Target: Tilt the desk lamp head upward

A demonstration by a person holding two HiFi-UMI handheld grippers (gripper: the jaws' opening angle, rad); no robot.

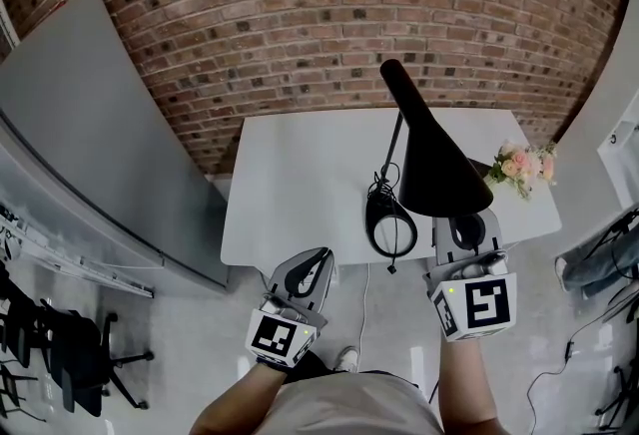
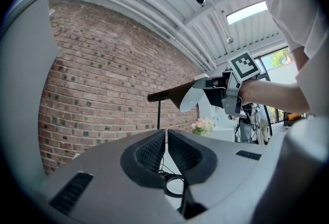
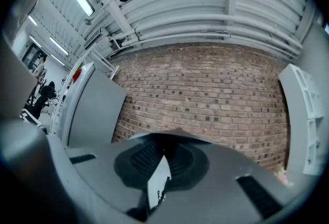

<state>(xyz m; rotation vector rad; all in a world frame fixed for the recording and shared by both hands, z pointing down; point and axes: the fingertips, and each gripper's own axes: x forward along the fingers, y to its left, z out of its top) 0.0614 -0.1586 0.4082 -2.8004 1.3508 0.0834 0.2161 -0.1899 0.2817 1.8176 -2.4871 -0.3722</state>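
Desk lamp head (image 1: 431, 164), a black cone, was clamped at its lower rim by the right tool (image 1: 467, 223), above the worktop's (image 1: 290, 194) near edge. The left tool (image 1: 318, 261), jaws drawn nearly together, held nothing beside that edge. Pink flowers (image 1: 521, 166) lay at the right edge. A brick wall (image 1: 300, 4) stood beyond.

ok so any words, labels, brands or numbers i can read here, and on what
None readable.
The left gripper and right gripper bear only black-and-white square markers, patterns rather than letters.
The lamp head, table and brick wall show no print.
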